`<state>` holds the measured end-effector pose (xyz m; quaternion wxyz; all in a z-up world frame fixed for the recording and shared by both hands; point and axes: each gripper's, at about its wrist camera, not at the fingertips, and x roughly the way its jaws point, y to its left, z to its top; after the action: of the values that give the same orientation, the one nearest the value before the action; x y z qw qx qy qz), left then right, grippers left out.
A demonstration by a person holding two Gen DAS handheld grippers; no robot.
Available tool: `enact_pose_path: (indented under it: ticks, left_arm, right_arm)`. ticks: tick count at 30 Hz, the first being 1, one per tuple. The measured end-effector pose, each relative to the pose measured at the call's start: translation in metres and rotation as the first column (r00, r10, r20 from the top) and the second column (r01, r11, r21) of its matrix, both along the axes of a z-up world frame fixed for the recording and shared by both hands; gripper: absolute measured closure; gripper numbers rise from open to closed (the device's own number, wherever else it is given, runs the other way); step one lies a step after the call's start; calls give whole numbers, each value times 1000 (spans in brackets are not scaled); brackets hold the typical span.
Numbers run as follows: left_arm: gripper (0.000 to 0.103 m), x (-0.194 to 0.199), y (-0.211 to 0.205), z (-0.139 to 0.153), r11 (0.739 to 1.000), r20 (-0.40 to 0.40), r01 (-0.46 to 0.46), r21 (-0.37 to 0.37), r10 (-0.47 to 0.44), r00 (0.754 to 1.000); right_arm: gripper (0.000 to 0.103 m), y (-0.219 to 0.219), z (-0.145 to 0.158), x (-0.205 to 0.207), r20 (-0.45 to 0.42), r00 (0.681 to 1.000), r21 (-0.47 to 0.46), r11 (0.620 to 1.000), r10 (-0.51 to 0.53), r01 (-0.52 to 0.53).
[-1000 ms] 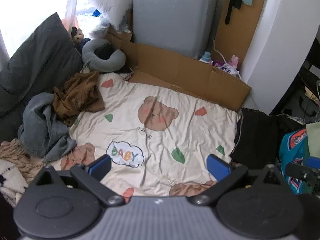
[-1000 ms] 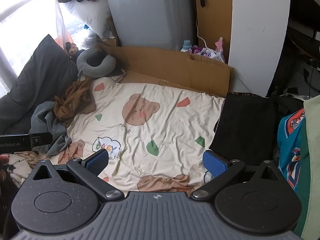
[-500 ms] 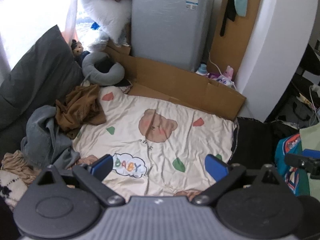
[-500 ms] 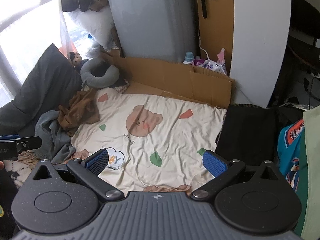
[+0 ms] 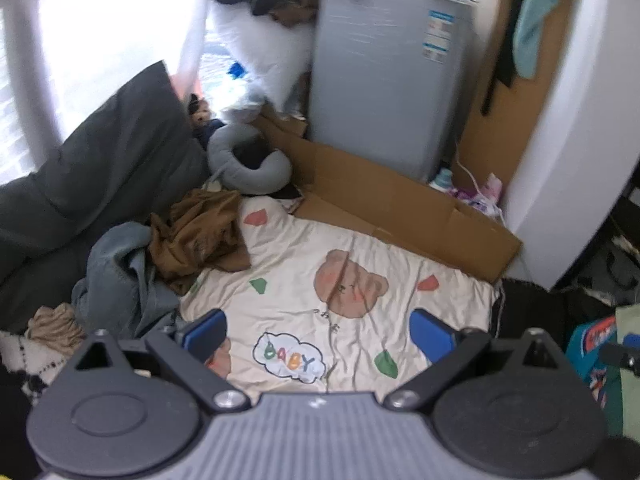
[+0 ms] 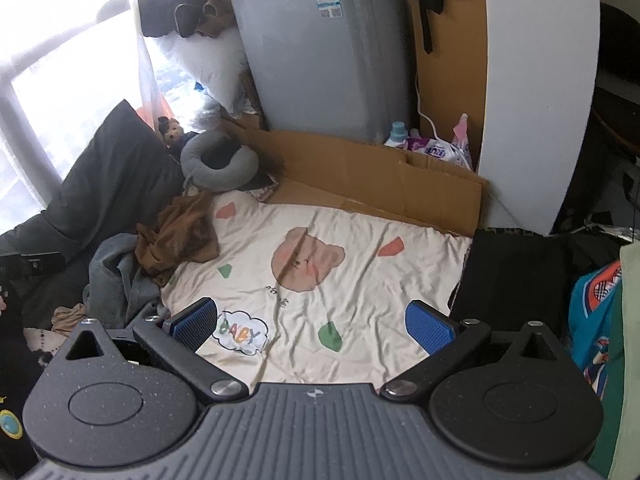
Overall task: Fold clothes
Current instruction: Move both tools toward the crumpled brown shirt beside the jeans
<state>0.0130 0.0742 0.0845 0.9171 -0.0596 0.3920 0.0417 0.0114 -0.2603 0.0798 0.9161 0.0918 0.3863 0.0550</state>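
Ahead of the jaws lies one cream bear-print blanket (image 6: 320, 280). Left of them sit three crumpled garments: one brown (image 6: 176, 236), one grey-blue (image 6: 116, 276), one tan (image 6: 68, 314). Right of them lies one black garment (image 6: 516, 276). Beyond stand one cardboard sheet (image 6: 360, 168) and one neck pillow (image 6: 220, 160).

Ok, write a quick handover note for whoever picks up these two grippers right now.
Left gripper: open, empty, above the cream bear-print blanket.
Right gripper: open, empty, over the same blanket.
Unfolded pile at the blanket's left edge: crumpled brown garment, grey-blue garment.
A flat black cloth lies at the blanket's right edge; whether it is folded is unclear.
Left: pick a garment, spread it on the blanket, fold.
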Motion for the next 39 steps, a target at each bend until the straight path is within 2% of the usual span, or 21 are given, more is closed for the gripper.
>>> enact_pose_path:
  ticks: [6,15,24,39]
  left_arm:
    - [4,6,27,10,998,5,-61,15,61,998]
    - [1,27,58,9,999,21,-45,-1,45,999]
    - [1,54,73,-7,999,19,-34,-4,34,999]
    - [1,100,95,-33,998,-21,-22,-55,21,1000]
  right_arm:
    - [0,2,-1,14,4,1000,9,1000,9,-9]
    - [0,8,-9,35,2,1000,13,1000,-13,13]
    - [0,12,-18,58,-9,999,12,999,-44,44]
    - [0,12,-36,98,-52,995,-16,996,-88,87]
